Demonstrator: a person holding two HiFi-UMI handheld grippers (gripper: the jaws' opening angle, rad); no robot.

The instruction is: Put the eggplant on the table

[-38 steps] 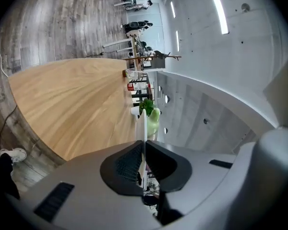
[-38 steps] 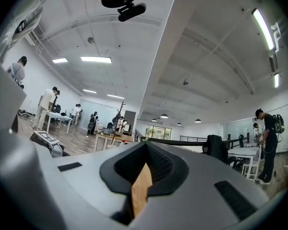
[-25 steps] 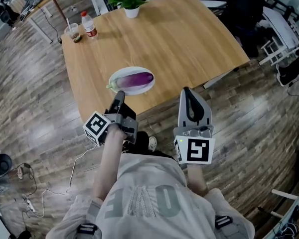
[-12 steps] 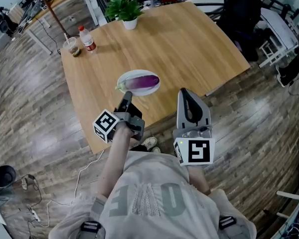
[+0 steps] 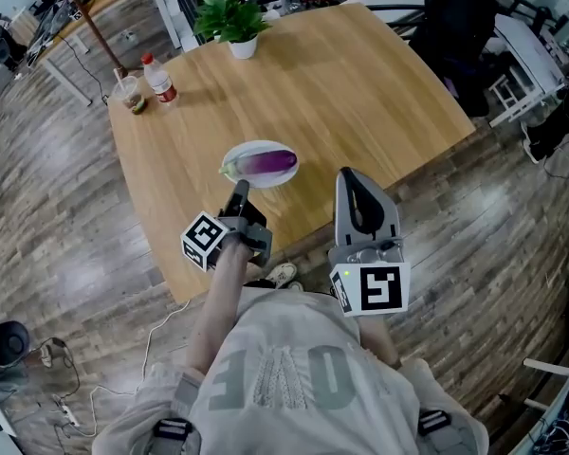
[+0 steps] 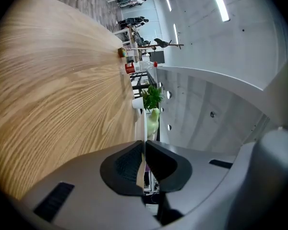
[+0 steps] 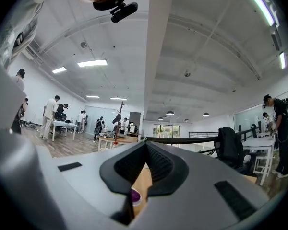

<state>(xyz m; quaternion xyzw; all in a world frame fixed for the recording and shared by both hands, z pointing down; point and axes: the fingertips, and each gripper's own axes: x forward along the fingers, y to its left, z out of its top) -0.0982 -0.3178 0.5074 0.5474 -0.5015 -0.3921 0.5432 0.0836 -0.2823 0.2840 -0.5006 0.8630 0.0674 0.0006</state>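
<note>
One eggplant (image 5: 268, 162), one plate (image 5: 262, 182)

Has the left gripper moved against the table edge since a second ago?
Yes. The left gripper has advanced over the table: its marker cube, earlier at the near edge, is now above the wood, with the tongs shut, short of the plate.

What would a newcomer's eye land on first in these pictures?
The purple eggplant stands out first, lying on a white plate near the front edge of the wooden table. Next come the left gripper and the right gripper, both shut and empty, held at that edge with their marker cubes showing.
</note>
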